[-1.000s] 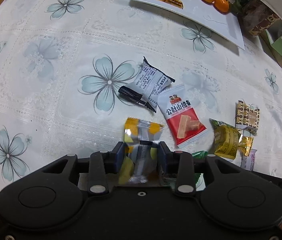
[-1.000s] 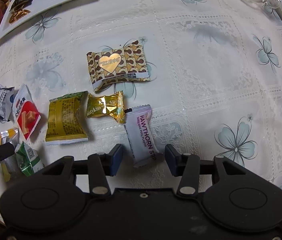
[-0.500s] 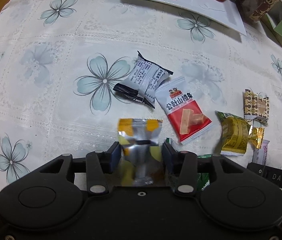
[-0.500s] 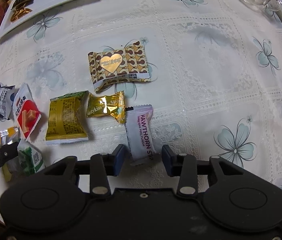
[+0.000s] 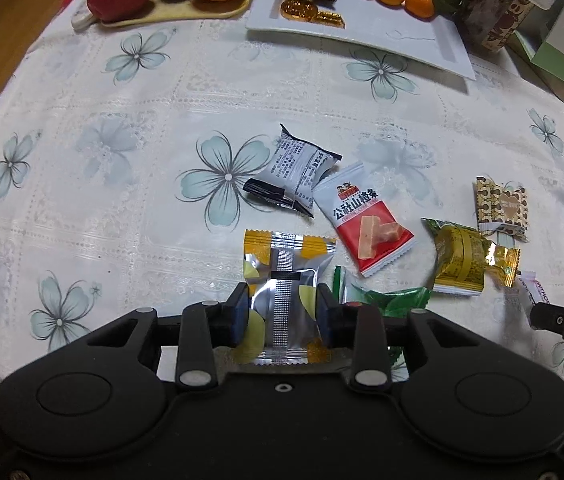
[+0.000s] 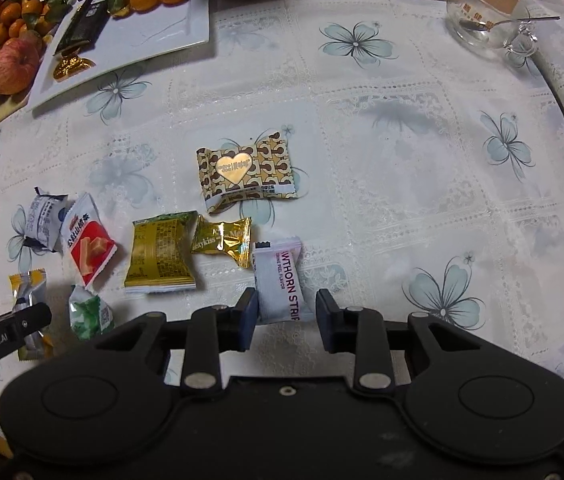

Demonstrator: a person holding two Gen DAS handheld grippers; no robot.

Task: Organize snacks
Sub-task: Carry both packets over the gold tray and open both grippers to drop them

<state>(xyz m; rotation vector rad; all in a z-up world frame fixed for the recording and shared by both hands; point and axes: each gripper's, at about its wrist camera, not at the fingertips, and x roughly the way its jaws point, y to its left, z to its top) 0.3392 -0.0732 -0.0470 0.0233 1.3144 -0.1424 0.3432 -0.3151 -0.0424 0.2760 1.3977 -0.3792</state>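
Note:
A yellow and silver packet (image 5: 282,280) is pinched between the pads of my left gripper (image 5: 282,316), whose jaws are closing, and it hangs just above the cloth. A white hawthorn strip packet (image 6: 278,280) lies with its near end between the closing jaws of my right gripper (image 6: 286,312). The left pad is at its edge, and a gap shows at the right pad. Loose on the table lie a green packet (image 5: 381,300), a red and white packet (image 5: 365,228), a grey packet (image 5: 297,168), an olive-gold packet (image 6: 160,256), a gold candy (image 6: 222,240) and a heart-patterned packet (image 6: 246,176).
A white plate (image 5: 401,40) at the back holds dark bars, gold coins and small oranges. A fruit board (image 5: 186,12) with apples stands to its left and boxes (image 5: 497,4) to its right. A glass bowl (image 6: 485,12) with a spoon sits far right. The table edge runs along the left.
The left gripper has risen with the yellow and silver packet after briefly widening around it. The right gripper's jaws have narrowed around the hawthorn packet and that hand has risen too.

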